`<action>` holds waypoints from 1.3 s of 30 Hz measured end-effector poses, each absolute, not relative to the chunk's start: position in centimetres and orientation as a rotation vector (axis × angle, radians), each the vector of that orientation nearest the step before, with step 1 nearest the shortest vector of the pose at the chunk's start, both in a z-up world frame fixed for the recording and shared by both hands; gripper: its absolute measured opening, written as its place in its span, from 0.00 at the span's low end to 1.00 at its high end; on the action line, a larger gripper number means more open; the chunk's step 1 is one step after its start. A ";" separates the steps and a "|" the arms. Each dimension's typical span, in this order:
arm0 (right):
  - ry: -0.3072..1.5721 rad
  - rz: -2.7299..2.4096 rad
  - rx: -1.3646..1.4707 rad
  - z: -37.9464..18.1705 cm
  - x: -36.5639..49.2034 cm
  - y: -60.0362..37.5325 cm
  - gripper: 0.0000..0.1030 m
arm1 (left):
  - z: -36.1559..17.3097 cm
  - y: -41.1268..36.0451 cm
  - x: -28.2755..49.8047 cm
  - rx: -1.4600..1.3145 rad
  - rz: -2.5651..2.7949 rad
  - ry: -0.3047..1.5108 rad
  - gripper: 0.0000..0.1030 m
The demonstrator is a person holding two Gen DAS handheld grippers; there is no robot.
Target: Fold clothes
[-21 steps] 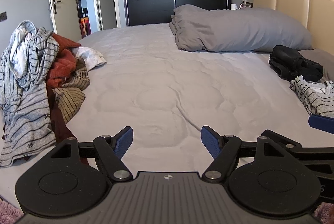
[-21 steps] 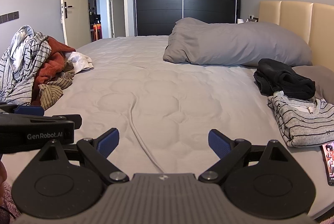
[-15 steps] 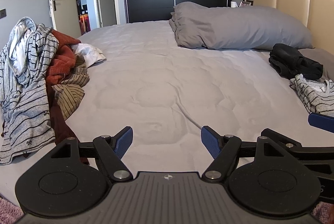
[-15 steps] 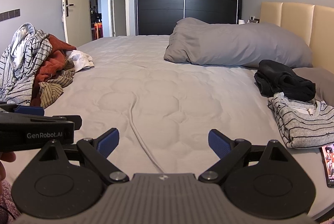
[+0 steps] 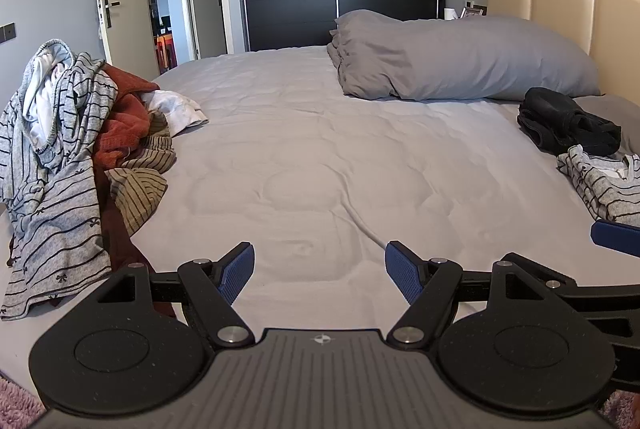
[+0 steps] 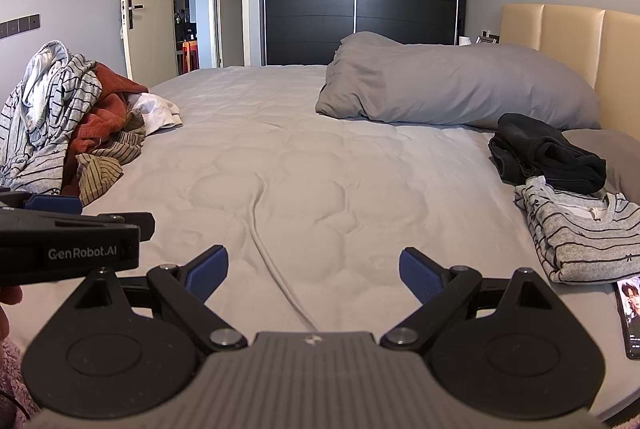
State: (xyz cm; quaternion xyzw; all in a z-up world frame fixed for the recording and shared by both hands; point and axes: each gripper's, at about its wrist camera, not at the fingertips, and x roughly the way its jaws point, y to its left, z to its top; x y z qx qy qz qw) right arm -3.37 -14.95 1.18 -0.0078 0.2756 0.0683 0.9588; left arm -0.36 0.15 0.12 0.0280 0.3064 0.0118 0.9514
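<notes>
Over the near edge of the bed (image 5: 304, 157), in the left wrist view, the left tongs (image 5: 320, 271) are hovering with their blue pads spread wide, gripping nothing. A pile of unfolded clothes (image 5: 76, 157) is sprawling at the far left (grey striped, rust and olive striped pieces, with something white at the far side). At the right, a folded striped top (image 5: 596, 185) is lying just near of a folded black garment (image 5: 568, 127), and a grey pillow (image 5: 460, 63) is resting against the headboard (image 5: 560, 1).

From the right wrist view, the right tongs (image 6: 314, 271) are likewise gaping open and empty above the bed (image 6: 320, 165). The left tongs (image 6: 54, 203) are poking in at the left edge. The pile (image 6: 68, 125) is sitting far left, the striped top (image 6: 580, 233) and black garment (image 6: 548, 153) at the right, with a phone (image 6: 630, 313) lying just near of the top.
</notes>
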 end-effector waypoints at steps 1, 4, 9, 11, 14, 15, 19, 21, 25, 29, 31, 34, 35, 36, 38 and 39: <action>0.560 0.138 -0.016 1.2 -3.4 -14.9 0.91 | 0.1 0.2 -0.3 0.057 0.024 0.623 0.69; 0.562 0.139 -0.015 1.1 -3.4 -14.9 0.91 | 0.1 0.1 -0.3 0.062 0.024 0.623 0.69; 0.565 0.141 -0.015 1.1 -3.3 -15.0 0.91 | 0.1 0.1 -0.4 0.064 0.024 0.623 0.69; 0.567 0.142 -0.016 1.1 -3.3 -15.0 0.91 | 0.2 0.1 -0.4 0.065 0.025 0.623 0.69; 0.569 0.145 -0.018 1.1 -3.2 -15.0 0.91 | 0.1 0.2 -0.4 0.064 0.026 0.622 0.69; 0.569 0.145 -0.018 1.1 -3.2 -15.0 0.91 | 0.1 0.2 -0.4 0.064 0.026 0.622 0.69; 0.571 0.150 -0.025 1.0 -3.2 -14.8 0.91 | 0.2 0.2 -0.5 0.063 0.023 0.619 0.69; 0.572 0.153 -0.028 1.0 -3.3 -14.8 0.91 | 0.1 0.2 -0.6 0.065 0.021 0.618 0.69; 0.573 0.152 -0.028 0.9 -3.3 -14.8 0.91 | 0.1 0.3 -0.6 0.068 0.021 0.617 0.69; 0.576 0.152 -0.026 0.9 -3.3 -14.7 0.91 | 0.0 0.4 -0.6 0.067 0.022 0.620 0.69; 0.577 0.153 -0.026 0.8 -3.3 -14.7 0.91 | 0.0 0.3 -0.5 0.067 0.024 0.621 0.69; 0.578 0.155 -0.027 0.9 -3.3 -14.7 0.91 | 0.0 0.4 -0.5 0.066 0.025 0.624 0.69; 0.579 0.156 -0.027 0.9 -3.2 -14.7 0.91 | -0.1 0.5 -0.4 0.065 0.027 0.626 0.69; 0.580 0.156 -0.027 0.9 -3.2 -14.7 0.91 | -0.1 0.5 -0.4 0.064 0.029 0.628 0.69; 0.584 0.157 -0.027 0.8 -3.1 -14.7 0.91 | -0.2 0.7 -0.3 0.062 0.033 0.632 0.69; 0.586 0.158 -0.028 0.7 -3.1 -14.7 0.91 | -0.3 0.8 -0.3 0.061 0.035 0.634 0.69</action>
